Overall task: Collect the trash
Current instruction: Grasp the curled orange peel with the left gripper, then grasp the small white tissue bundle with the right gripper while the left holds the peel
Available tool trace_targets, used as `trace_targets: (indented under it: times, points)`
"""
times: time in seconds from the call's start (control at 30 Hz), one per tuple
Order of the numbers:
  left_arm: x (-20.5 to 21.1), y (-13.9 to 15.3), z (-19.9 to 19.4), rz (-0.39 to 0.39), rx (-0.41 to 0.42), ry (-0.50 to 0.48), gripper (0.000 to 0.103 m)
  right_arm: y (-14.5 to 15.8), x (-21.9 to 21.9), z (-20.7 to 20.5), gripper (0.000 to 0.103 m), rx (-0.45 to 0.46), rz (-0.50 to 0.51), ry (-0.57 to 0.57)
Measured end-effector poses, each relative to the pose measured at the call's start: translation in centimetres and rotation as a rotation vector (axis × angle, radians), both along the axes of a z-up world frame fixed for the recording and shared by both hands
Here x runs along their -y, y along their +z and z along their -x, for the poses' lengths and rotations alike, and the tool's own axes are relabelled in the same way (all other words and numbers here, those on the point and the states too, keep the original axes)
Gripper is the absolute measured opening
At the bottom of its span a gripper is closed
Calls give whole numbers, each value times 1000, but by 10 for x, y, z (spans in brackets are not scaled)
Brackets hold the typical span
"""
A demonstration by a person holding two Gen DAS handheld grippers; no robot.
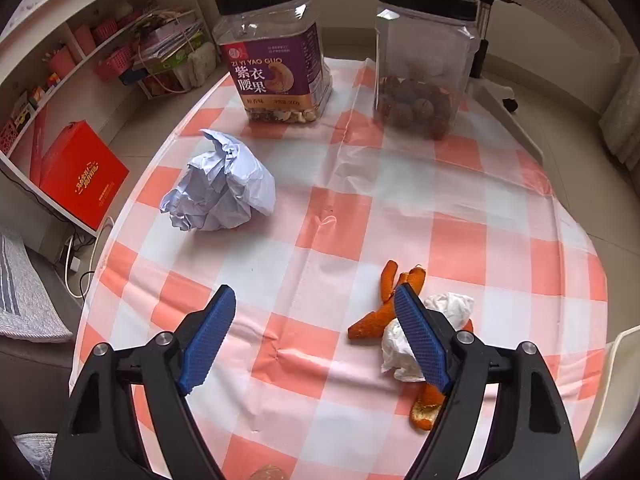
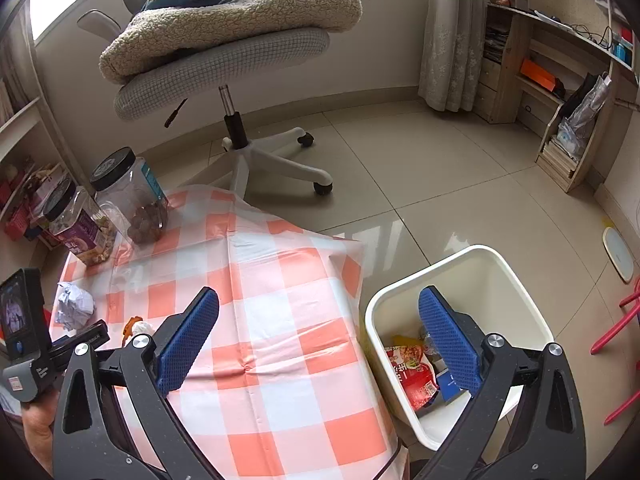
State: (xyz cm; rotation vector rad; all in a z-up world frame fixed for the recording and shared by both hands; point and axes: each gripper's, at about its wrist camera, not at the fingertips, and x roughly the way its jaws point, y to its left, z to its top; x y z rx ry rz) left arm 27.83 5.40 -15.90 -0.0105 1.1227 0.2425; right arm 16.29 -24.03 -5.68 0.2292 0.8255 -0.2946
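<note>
With both the left gripper [image 1: 315, 294] and right gripper [image 2: 319, 294] spread wide and empty, the light, springy paper ball [image 1: 221, 183] on the table's [image 1: 360, 208] left side looks easiest pinched across its middle.

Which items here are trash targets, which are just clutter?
Job:
crumpled paper ball
orange peel
white tissue
white bin

Just there:
cashew jar
clear nut jar
office chair
red box
</note>
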Motion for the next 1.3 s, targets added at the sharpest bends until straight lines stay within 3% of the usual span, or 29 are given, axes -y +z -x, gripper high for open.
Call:
trace_targets:
  times: [0.2,0.3,0.53,0.77,0.97,1.03,1.1,1.13,1.2,1.3]
  points:
    - [1,-33,-14,22,-97,-42,77,-6,-16,-15,96,-24,-1,37]
    - [8,-34,-18,-1,-87,-76,77,-9,-22,-20,96,-38,-5,50]
    - [-2,-12,-30,162,-64,-62,73,-11,-26,-22,96,-50,13,65]
    - [21,-33,-28,121,-132,-142,73,-13,-19,-22,96,-62,10,49]
    - [36,-39,-33,197,-146,-200,71,-13,-17,-22,96,-66,13,55]
    - [41,-49,-36,193,-159,-192,65,-16,-14,-22,96,-79,1,52]
    - [47,-48,-34,130,-138,-190,57,-20,-12,-22,96,-97,-25,48]
    - [47,-46,-31,132,-133,-185,37,-22,-10,-23,96,-108,-41,47]
    - [40,-43,-26,143,-157,-162,17,-27,-9,-24,96,-127,-88,54]
    - [13,-37,-5,136,-157,-101,15,-38,-14,-26,96,-172,-174,72]
